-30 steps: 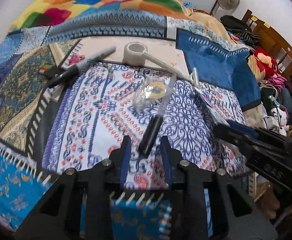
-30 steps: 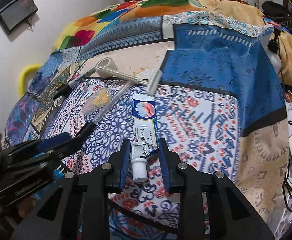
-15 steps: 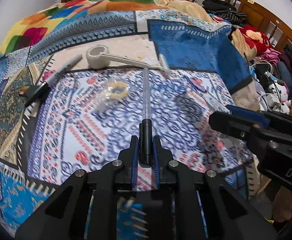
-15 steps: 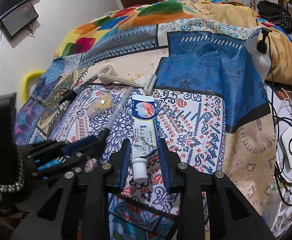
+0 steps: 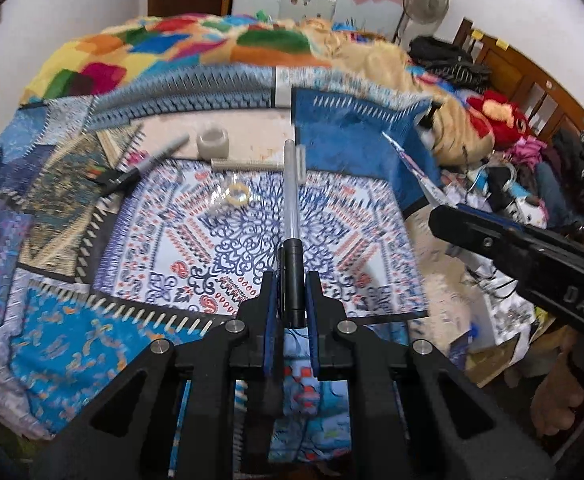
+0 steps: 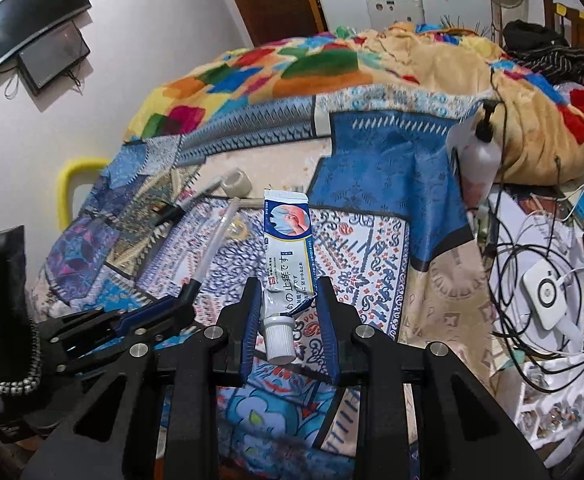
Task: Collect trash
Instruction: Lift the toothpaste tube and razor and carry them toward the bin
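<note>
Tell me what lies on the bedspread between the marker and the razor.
In the left wrist view, a white tape roll lies between the marker and the razor, at the razor's handle end. The bedspread below them holds a clear wrapper.

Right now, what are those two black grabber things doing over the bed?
A person is picking trash off the patterned bedspread. The left hand-held gripper is shut on a pen with a black cap and clear barrel. The right hand-held gripper is shut on a white-and-blue ointment tube, cap toward the camera. A marker, a grey razor and a clear wrapper lie on the bedspread.
</note>
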### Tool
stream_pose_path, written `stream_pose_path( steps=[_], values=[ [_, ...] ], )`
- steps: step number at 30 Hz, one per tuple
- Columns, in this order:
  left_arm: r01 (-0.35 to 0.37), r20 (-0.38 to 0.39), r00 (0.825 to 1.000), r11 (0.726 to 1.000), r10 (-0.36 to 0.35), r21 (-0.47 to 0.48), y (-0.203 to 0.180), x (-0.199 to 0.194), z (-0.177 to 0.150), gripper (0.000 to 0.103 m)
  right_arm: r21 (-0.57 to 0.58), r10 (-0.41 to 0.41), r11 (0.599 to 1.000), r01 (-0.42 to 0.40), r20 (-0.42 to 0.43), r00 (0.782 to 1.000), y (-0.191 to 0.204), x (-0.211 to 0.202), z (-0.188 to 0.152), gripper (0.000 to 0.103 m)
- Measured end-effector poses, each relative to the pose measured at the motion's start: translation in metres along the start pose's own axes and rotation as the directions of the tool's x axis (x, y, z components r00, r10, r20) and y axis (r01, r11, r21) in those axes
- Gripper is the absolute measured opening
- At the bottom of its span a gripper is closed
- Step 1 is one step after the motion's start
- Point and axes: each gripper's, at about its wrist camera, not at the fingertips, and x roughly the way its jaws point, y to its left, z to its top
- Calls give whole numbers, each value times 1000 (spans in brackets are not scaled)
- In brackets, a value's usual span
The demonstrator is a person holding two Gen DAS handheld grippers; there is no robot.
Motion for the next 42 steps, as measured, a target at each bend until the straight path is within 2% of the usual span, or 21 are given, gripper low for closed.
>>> stream_pose_path(
  steps=[9, 16, 23, 32, 38, 42],
  values=[
    [-40, 146, 988, 999, 43, -24, -11, -92, -2, 13, -45, 34, 999, -30, 98, 995, 33, -64, 4, 25],
    [-54, 240, 968, 996, 70, -73, -1, -159, -20, 13, -100, 79, 993, -63, 162, 984, 71, -109, -4, 25],
    [-91, 311, 942, 988, 126, -123, 16, -220, -52, 13, -156, 125, 983, -95, 193, 973, 109, -139, -20, 25],
    [-142, 349, 914, 969, 208, -204, 55, -279, -110, 13, -238, 185, 961, -140, 180, 966, 163, -156, -51, 25],
    [-184, 341, 903, 952, 262, -244, 84, -307, -151, 13, -265, 229, 946, -187, 138, 964, 200, -150, -76, 25],
    [-201, 314, 905, 939, 287, -279, 108, -314, -178, 13, -289, 249, 933, -214, 91, 964, 226, -136, -94, 25]
  ],
)
